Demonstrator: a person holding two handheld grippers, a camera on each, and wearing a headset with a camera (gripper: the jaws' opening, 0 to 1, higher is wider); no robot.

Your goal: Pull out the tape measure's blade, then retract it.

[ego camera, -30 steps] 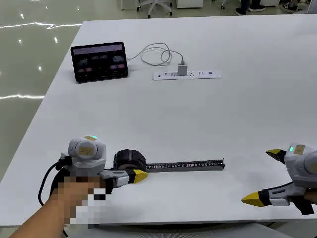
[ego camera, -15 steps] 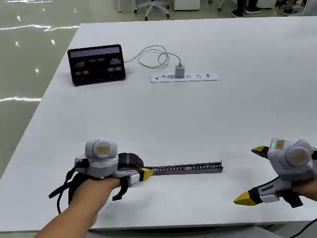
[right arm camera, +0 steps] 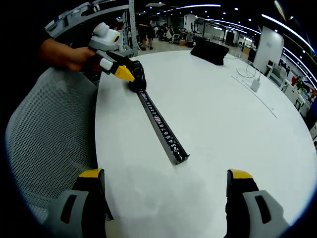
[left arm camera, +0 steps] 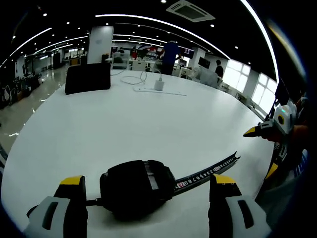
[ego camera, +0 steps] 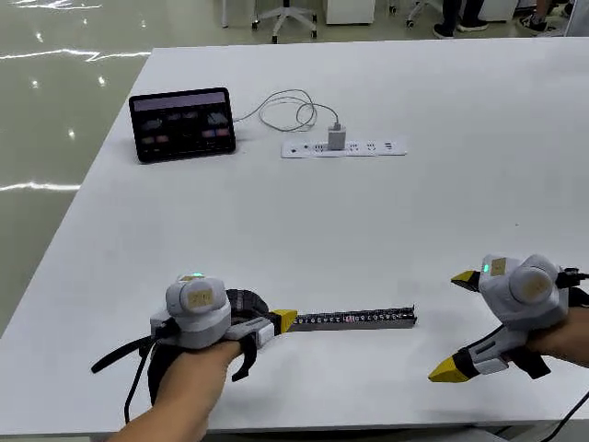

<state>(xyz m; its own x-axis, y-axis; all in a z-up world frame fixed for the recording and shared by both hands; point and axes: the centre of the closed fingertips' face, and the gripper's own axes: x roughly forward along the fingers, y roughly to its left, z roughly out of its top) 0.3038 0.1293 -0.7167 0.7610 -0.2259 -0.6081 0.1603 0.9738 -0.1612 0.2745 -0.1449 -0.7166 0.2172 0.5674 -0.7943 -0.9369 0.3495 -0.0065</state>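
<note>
Near the front edge of the tabletop, toward its left corner, the left gripper has come forward over the last second. It started beside the tape measure's case and now straddles it. In the left gripper view its jaws stand wide open with the black case between them. A gap shows on each side, so it has no hold on anything yet. The blade runs from the case to the right, flat on the tabletop and roughly parallel to the front edge. As far as can be judged, its drawn-out length is the same as a second ago. Its end hook lies free, touched by neither gripper. The right gripper has drifted in from the right and now hovers near that hook but apart from it. Its jaws are spread wide and hold nothing. The pull-out looks finished, and the retraction appears not to have begun. The left gripper moving over the case probably prepares to steady it so the blade can run back in.
</note>
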